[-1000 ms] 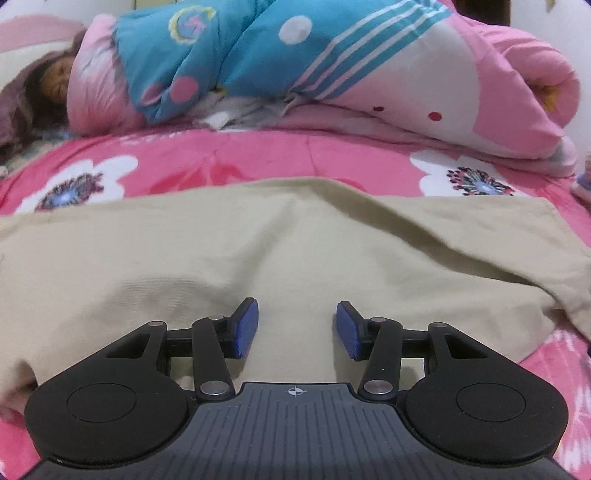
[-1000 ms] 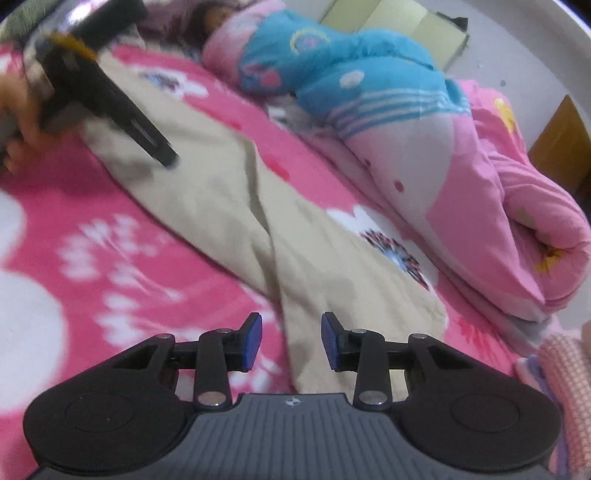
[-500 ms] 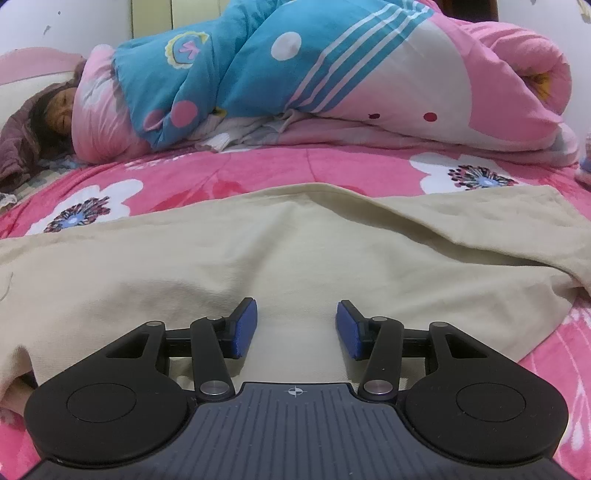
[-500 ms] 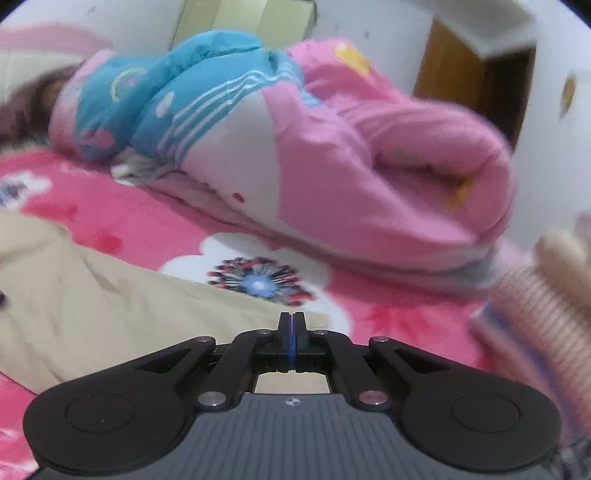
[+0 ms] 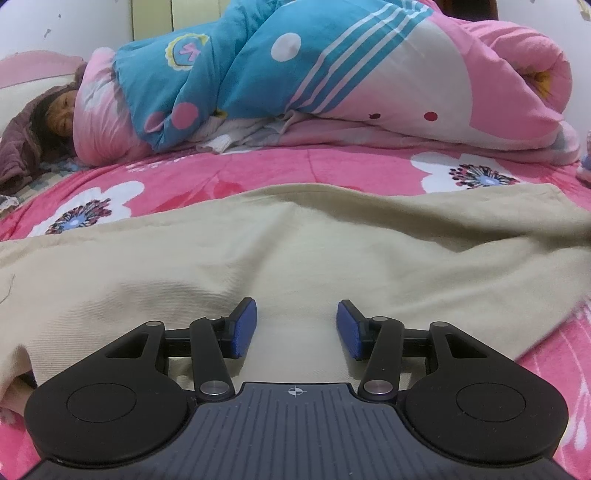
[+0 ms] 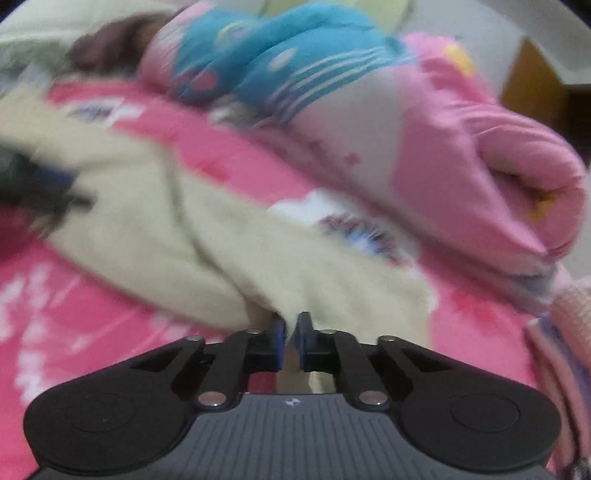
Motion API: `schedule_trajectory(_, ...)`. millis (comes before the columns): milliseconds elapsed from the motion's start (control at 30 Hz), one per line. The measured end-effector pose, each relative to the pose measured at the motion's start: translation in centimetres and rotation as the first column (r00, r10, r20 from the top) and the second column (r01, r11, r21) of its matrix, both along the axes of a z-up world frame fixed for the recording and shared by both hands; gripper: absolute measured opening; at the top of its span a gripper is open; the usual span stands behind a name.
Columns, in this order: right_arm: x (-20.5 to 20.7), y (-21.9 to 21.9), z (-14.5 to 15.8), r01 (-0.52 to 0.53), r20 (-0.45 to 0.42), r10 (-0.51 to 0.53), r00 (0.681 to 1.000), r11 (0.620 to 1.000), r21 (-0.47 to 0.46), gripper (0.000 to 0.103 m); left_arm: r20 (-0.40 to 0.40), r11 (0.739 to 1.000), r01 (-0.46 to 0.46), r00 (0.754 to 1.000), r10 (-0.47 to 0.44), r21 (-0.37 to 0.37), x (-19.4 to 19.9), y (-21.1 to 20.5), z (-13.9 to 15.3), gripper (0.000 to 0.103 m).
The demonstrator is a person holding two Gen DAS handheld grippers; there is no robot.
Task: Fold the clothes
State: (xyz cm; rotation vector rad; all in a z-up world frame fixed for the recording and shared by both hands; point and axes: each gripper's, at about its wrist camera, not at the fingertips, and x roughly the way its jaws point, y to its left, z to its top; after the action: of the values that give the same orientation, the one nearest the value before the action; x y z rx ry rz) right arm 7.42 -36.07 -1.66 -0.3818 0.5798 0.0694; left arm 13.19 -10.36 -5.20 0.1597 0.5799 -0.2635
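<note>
My right gripper (image 6: 290, 341) is pinched down on a fold of the beige trousers (image 6: 258, 258), at the hem end nearest me; a strip of the cloth shows in the thin slit between the blue pads (image 6: 279, 343), which are nearly together. This view is smeared with motion blur, so finer detail of the grip is hard to read. My left gripper (image 5: 295, 328) hangs just above the middle of the trousers (image 5: 295, 258) with its jaws standing half apart and nothing between them; its pads (image 5: 243, 328) do not press the cloth as far as I can tell.

The trousers lie spread across the pink flowered bedspread (image 5: 229, 177), running from one side of the left view to the other, mostly flat with a few soft creases. In the right view, my left gripper (image 6: 55, 188) shows as a dark blur over the far end of the trousers.

Beyond the trousers, a strip of bare bedspread with white flower prints separates them from a thick rolled quilt (image 5: 351, 74) in blue, pink and white. A person (image 5: 48, 114) lies at the left end of that quilt, tucked under it, well apart from the trousers. Behind the quilt is a pale wall (image 5: 74, 26).
</note>
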Motion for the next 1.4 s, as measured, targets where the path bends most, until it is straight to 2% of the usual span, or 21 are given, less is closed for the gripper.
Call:
schedule_trajectory(133,3.1,-2.8,2.6,0.058,0.039,-0.06,0.997,0.997,0.057,0.002,0.001,1.0,0.0,1.0,0.0,-0.003,0.0,0.0,0.0,0.049)
schedule_trajectory(267,7.3,-5.0,2.9,0.089,-0.014,-0.088,0.996,0.99,0.111,0.002,0.004,1.0,-0.001,1.0,0.001,-0.004,-0.1,0.0,0.0,0.049)
schedule_trajectory(367,10.2,-6.0,2.6,0.103,-0.061,-0.096,0.993,0.986,0.131,0.002,0.016,1.0,-0.011,1.0,0.011,0.006,-0.2,0.0,0.0,0.049)
schedule_trajectory(567,13.3,-6.4,1.3,0.145,-0.125,-0.13,0.984,0.982,0.12,0.002,0.057,0.998,-0.059,0.997,0.059,0.006,-0.7,0.3,0.5,0.049)
schedule_trajectory(700,14.8,-7.2,0.5,0.164,-0.177,-0.137,0.975,0.975,0.15,0.002,0.039,0.998,-0.06,0.997,0.06,0.005,-0.3,0.4,0.4,0.049)
schedule_trajectory(733,15.2,-7.5,0.0,0.174,-0.204,-0.14,0.969,0.972,0.159,0.004,0.037,0.998,-0.06,0.998,0.06,0.008,-0.2,0.4,0.4,0.049)
schedule_trajectory(767,15.6,-7.9,-0.5,0.187,-0.228,-0.146,0.963,0.967,0.17,0.01,0.036,0.998,-0.06,0.998,0.06,0.012,-0.2,0.3,0.4,0.049)
schedule_trajectory(800,15.9,-8.6,-1.0,0.208,-0.247,-0.158,0.956,0.959,0.192,0.017,0.035,0.998,-0.06,0.998,0.059,0.012,-0.2,0.3,0.3,0.049)
schedule_trajectory(833,15.9,-9.8,-1.2,0.245,-0.252,-0.184,0.95,0.939,0.24,0.033,0.032,0.998,-0.06,0.998,0.059,0.008,-0.2,0.4,0.3,0.049)
schedule_trajectory(867,15.8,-11.2,-1.1,0.29,-0.25,-0.218,0.943,0.909,0.301,0.045,0.03,0.998,-0.06,0.998,0.059,0.005,-0.2,0.5,0.3,0.049)
schedule_trajectory(933,15.4,-14.0,-1.0,0.379,-0.248,-0.299,0.921,0.831,0.406,0.045,0.026,0.998,-0.059,0.998,0.059,0.001,-0.2,0.6,0.2,0.049)
schedule_trajectory(1000,14.5,-16.4,-0.4,0.47,-0.226,-0.413,0.882,0.751,0.463,0.044,0.025,0.998,-0.059,0.998,0.059,0.0,-0.2,0.6,0.2,0.049)
schedule_trajectory(1033,14.0,-17.0,0.0,0.481,-0.213,-0.435,0.875,0.73,0.485,0.041,0.026,0.998,-0.059,0.998,0.059,0.001,-0.2,0.5,0.2,0.049)
schedule_trajectory(1167,12.5,-14.5,1.7,0.332,-0.145,-0.301,0.943,0.797,0.504,0.039,0.03,0.998,-0.06,0.998,0.06,0.008,-0.2,0.4,0.1,0.049)
schedule_trajectory(1233,12.9,-11.7,1.0,0.227,-0.171,-0.162,0.972,0.834,0.503,0.039,0.031,0.998,-0.06,0.998,0.06,0.011,-0.2,0.4,0.1,0.049)
schedule_trajectory(1300,13.9,-10.7,-0.3,0.218,-0.225,-0.113,0.968,0.822,0.526,0.038,0.03,0.998,-0.06,0.998,0.06,0.002,-0.2,0.5,0.1,0.049)
schedule_trajectory(1367,14.6,-11.7,-1.8,0.328,-0.296,-0.191,0.936,0.779,0.534,0.037,0.025,0.998,-0.058,0.998,0.058,-0.013,-0.1,0.8,0.1,0.049)
schedule_trajectory(1400,13.7,-13.1,-1.8,0.389,-0.3,-0.261,0.918,0.744,0.543,0.032,0.022,0.998,-0.058,0.998,0.058,-0.02,-0.1,0.9,0.1,0.049)
